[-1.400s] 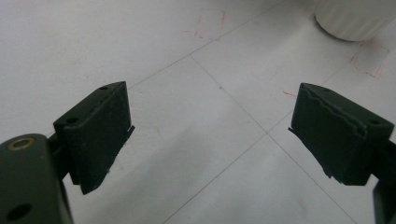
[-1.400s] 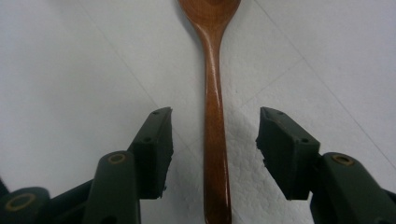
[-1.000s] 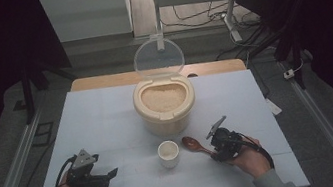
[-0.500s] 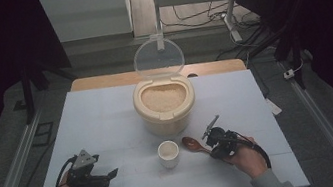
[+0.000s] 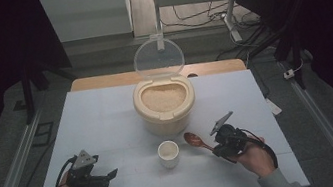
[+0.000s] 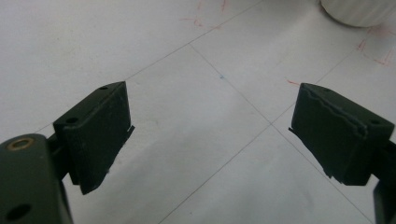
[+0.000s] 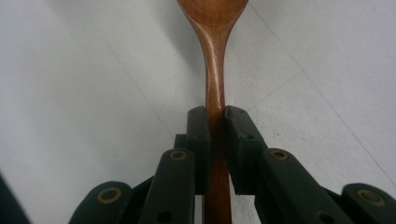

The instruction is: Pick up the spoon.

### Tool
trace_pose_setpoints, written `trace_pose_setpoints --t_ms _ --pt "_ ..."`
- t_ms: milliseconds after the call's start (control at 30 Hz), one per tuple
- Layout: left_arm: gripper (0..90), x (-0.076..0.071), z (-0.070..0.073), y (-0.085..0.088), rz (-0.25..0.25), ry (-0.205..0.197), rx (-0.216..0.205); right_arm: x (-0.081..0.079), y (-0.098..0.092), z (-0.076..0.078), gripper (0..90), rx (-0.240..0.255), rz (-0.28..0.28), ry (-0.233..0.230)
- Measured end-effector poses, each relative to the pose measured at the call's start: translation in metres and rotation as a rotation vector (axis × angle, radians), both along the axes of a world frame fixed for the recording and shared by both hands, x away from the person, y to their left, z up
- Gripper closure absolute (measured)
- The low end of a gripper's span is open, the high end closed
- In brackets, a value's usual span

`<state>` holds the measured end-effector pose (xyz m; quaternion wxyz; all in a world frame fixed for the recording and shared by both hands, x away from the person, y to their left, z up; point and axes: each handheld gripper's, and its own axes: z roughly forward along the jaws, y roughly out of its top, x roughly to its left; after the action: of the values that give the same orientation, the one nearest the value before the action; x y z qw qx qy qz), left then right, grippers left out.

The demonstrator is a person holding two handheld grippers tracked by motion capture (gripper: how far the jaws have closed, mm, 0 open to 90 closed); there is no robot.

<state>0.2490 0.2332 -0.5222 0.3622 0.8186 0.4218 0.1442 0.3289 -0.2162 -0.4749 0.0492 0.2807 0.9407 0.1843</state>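
A reddish-brown wooden spoon (image 7: 215,74) lies on the white table (image 5: 107,113), just right of a small white cup (image 5: 169,153), its handle clamped between the jaws of the right gripper (image 5: 220,144), which have just been closing on it. Behind stands a cream rice bin (image 5: 165,105), its clear round lid (image 5: 158,57) raised. The left gripper (image 6: 210,135) rests apart, jaws wide and empty. The pick-up appears secured; next, judging by the layout, comes lifting the spoon level toward the rice.
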Motion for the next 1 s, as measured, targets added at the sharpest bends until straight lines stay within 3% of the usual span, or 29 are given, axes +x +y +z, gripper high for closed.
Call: trace_pose_setpoints --t_ms 267,533,700,1000 --pt "11.8 0.000 -0.001 0.000 -0.003 0.005 0.005 -0.011 -0.009 0.022 80.1 0.065 0.028 -0.045" --pt "11.8 0.001 -0.002 0.000 -0.003 0.009 0.008 -0.023 -0.005 0.044 80.2 0.119 0.080 -0.103" --pt "11.8 0.001 -0.002 -0.001 -0.007 0.012 0.008 -0.026 0.000 0.050 80.2 0.152 0.108 -0.113" --pt "11.8 0.002 -0.002 0.000 -0.002 0.019 -0.001 -0.026 0.013 0.056 80.1 0.161 0.155 -0.127"
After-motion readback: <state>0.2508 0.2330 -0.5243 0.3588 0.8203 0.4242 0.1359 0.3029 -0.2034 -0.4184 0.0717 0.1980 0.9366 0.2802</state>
